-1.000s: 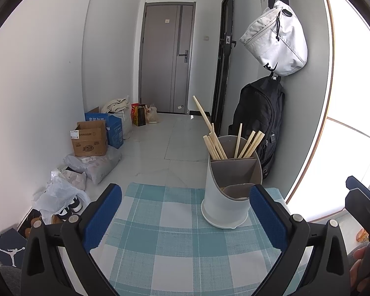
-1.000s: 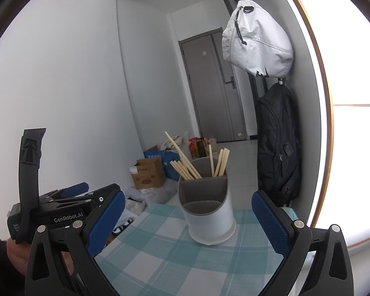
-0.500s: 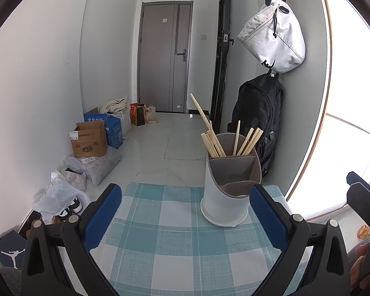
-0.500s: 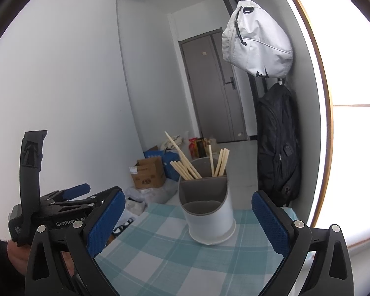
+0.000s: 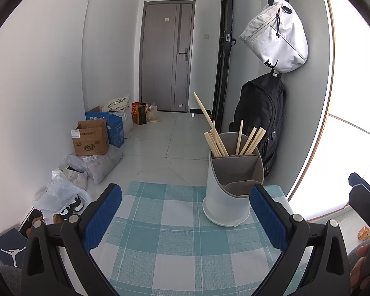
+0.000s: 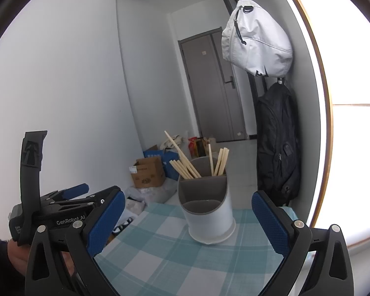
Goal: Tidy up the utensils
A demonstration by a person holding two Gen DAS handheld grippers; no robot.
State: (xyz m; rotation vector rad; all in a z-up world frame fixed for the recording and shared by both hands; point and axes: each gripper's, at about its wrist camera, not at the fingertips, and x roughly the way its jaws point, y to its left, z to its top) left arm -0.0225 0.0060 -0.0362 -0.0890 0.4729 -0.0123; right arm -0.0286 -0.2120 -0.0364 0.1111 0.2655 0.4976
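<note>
Little has moved over the last second: seen from the left wrist, the holder sits a touch lower and nearer the right finger than it did, and the claws hold the same spread.

From the left wrist, the left gripper (image 5: pixel 185 218) is released, its blue-padded fingers wide apart and grasping nothing. Ahead of it, just inside the right finger, stands the white plastic utensil holder with a grey divided insert (image 5: pixel 230 185) on the teal-and-white checked tablecloth (image 5: pixel 170 244). Pale wooden chopsticks (image 5: pixel 215 135) lean in the two rear compartments — one stick juts well above the others toward the upper left. The low front compartment looks empty, though its floor is partly hidden. No loose utensil lies on the cloth between the fingers or ahead of them.

From the right wrist, the right gripper (image 6: pixel 186 220) is likewise released and empty. The holder (image 6: pixel 207 212) stands ahead of it, roughly centred between the fingers, with the chopsticks (image 6: pixel 197 164) upright behind the divider. The left claw (image 6: pixel 61 204) hangs off beyond the left finger, clear of the cloth (image 6: pixel 175 261).

Judging by this, the sorting looks finished or nearly so — every visible chopstick is already in the holder, and anything left would have to lie out of view.
</note>
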